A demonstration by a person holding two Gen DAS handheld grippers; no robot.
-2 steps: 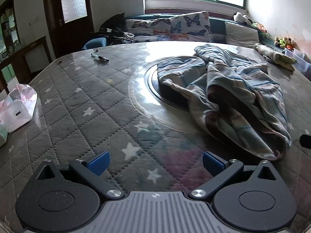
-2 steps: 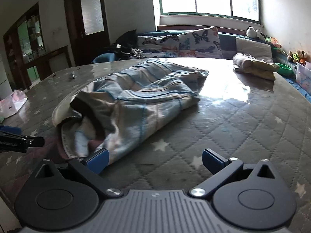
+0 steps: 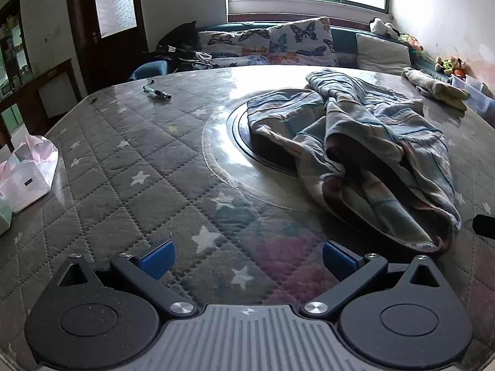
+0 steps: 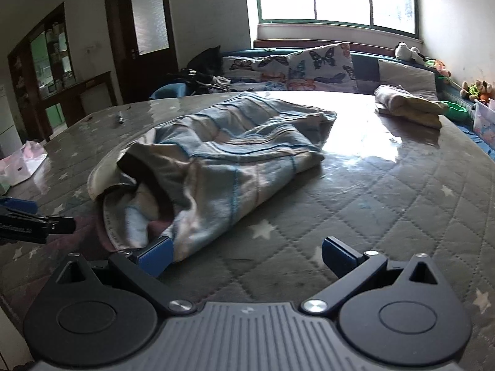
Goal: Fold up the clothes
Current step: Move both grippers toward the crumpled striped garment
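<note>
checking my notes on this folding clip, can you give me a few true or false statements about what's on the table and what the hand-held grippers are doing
1. The striped garment lies crumpled on the table. True.
2. The left hand-held gripper is shut on the garment. False: its jaws stand open over bare quilted cover, with the garment off to its right.
3. The right hand-held gripper is open. True: one finger sits by the garment's near edge, nothing clamped.
4. A second, folded cloth lies at the far right of the table. True.
5. A pen rests on top of the garment. False: it lies apart, far left on the table.
</note>
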